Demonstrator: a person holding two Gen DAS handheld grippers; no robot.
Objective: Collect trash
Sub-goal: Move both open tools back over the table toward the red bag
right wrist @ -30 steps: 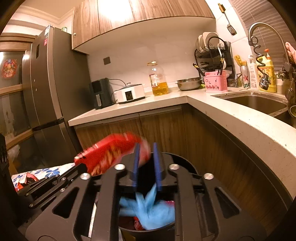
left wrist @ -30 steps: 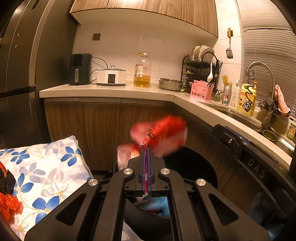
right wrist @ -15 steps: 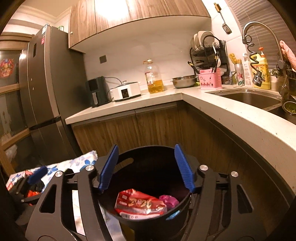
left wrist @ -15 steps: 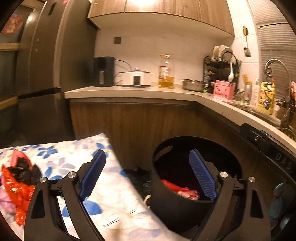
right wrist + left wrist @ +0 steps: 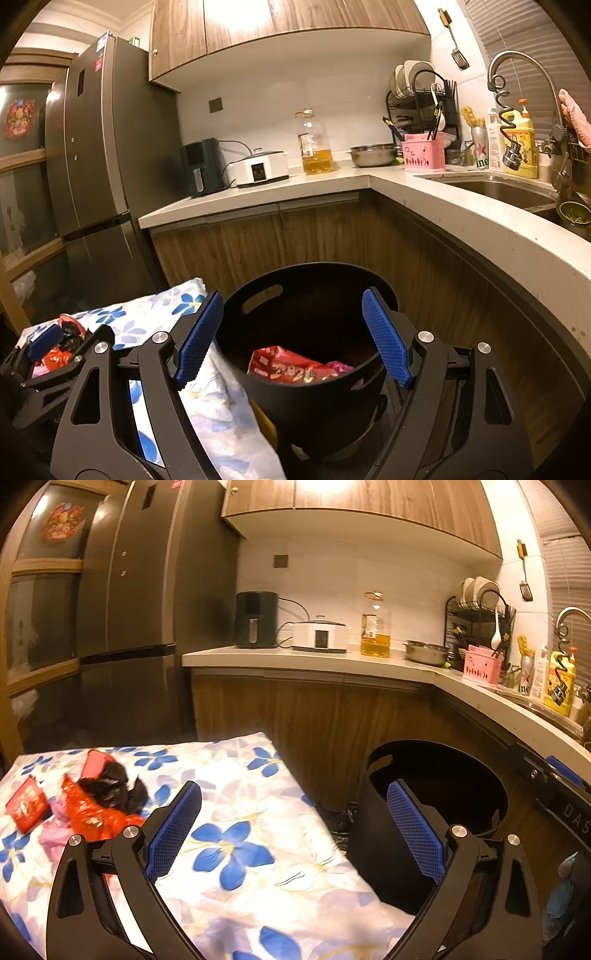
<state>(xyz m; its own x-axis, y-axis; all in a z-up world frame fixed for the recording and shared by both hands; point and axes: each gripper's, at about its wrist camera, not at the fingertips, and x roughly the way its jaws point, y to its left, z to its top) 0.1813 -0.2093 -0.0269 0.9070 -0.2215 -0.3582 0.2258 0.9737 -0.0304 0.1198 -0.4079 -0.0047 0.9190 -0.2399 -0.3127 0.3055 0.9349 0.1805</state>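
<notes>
My left gripper (image 5: pixel 293 812) hangs over the edge of the flower-print cloth (image 5: pixel 240 812), its jaws still opening with nothing between them. Left of it on the cloth lies a trash pile: crumpled red wrappers (image 5: pixel 92 814), a black bag (image 5: pixel 110 790), a flat red packet (image 5: pixel 27 806) and something pink (image 5: pixel 51 832). The black bin (image 5: pixel 373 834) stands to its right. My right gripper (image 5: pixel 291 325) is over the bin (image 5: pixel 314 402), jaws opening and empty. A red wrapper (image 5: pixel 288 367) and a pink scrap (image 5: pixel 338 365) lie inside. The left gripper's blue pad (image 5: pixel 46 341) shows near the pile (image 5: pixel 55 358).
A wooden cabinet run under a pale L-shaped counter (image 5: pixel 461 218) closes the back and right. A tall grey fridge (image 5: pixel 140 609) stands at the left. The counter carries an air fryer (image 5: pixel 256 620), a cooker, an oil bottle (image 5: pixel 314 144), a dish rack and a sink (image 5: pixel 498 188).
The left gripper, shut on a red wrapper above the bin, has opened and swung left toward the cloth. The right jaws have spread wide. A red wrapper now lies in the bin.
</notes>
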